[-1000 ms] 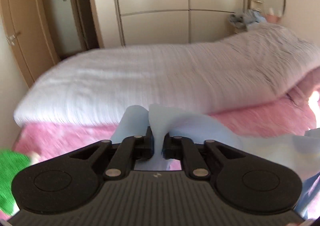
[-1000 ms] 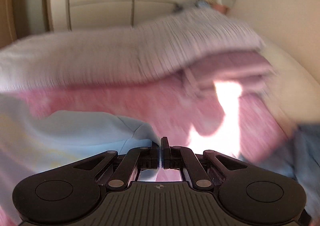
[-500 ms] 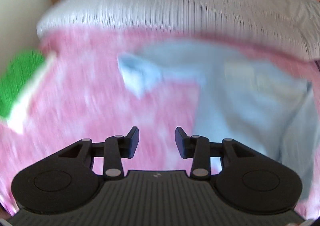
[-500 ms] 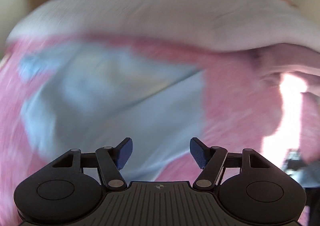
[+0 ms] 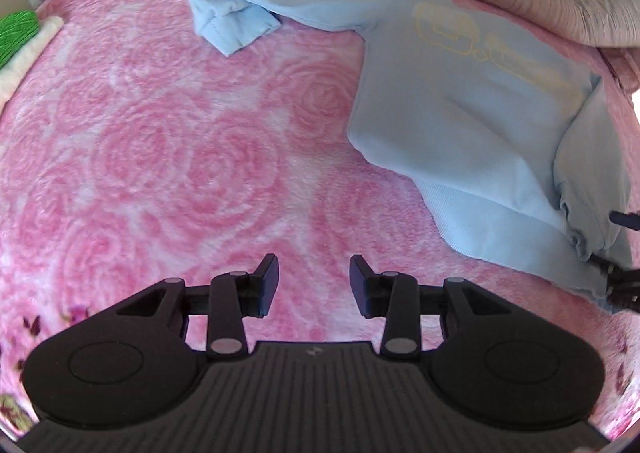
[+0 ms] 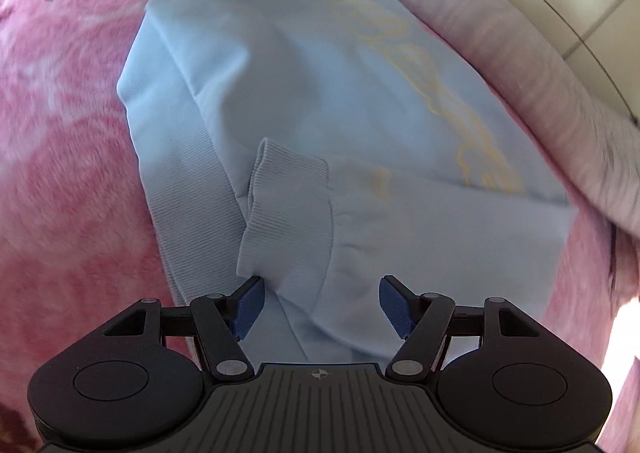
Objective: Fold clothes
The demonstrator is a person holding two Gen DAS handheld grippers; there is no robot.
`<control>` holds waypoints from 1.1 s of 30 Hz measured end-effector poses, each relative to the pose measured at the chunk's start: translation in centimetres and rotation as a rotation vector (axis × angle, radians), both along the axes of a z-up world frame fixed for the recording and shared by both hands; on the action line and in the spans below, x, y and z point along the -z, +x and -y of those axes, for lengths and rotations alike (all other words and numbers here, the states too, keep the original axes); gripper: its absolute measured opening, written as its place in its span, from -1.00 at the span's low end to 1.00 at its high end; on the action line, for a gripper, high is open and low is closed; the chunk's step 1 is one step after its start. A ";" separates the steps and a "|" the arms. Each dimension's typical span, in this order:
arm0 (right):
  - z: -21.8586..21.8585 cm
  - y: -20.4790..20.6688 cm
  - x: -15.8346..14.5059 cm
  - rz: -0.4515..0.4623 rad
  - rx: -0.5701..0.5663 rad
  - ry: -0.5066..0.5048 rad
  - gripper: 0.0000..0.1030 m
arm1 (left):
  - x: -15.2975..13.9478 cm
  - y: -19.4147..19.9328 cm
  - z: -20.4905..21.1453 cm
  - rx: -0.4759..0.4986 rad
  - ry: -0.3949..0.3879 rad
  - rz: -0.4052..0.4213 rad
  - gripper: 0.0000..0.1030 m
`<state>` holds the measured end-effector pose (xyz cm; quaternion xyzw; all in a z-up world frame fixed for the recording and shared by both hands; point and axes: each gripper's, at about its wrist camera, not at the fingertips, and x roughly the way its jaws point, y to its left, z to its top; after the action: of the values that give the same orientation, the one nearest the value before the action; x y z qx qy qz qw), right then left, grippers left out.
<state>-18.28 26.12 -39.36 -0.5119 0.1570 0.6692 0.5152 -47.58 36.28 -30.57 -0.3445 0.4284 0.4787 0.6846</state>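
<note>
Garment: pale blue cotton-knit sweatshirt with yellow line print (image 6: 320, 101) lies spread on the pink rose-patterned fleece blanket (image 5: 208, 157) of the bed, one sleeve thrown out sideways, the other folded across the body. Soft, light and limp, likely to sag and crease. Best holds: thick ribbed cuff (image 6: 288, 209) and hem band. Left tool (image 5: 313, 285) half open over bare blanket, holding nothing. Right tool (image 6: 320, 305) closing; jaws straddle the sleeve just below the cuff, pads not yet pressing
</note>
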 end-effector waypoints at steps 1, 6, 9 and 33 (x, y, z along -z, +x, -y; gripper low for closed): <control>-0.1 0.3 -0.1 -0.022 0.018 0.002 -0.41 | 0.2 0.2 -0.1 0.010 -0.001 0.003 -0.34; 0.2 5.0 -3.8 -0.240 0.253 0.102 -0.81 | 0.3 0.9 -0.8 0.065 0.012 0.027 -0.34; 1.4 10.5 -7.7 -0.403 0.499 0.232 -0.82 | -0.2 1.1 -1.6 0.090 0.026 0.040 -0.34; 10.9 15.1 2.4 -1.171 1.358 0.067 0.17 | 7.7 0.6 -10.9 -0.187 -0.184 0.548 -0.10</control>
<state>-3.13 15.24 -41.78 0.1301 0.6439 0.3785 0.6521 -47.02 47.17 -38.26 -0.5595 0.2357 0.3881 0.6934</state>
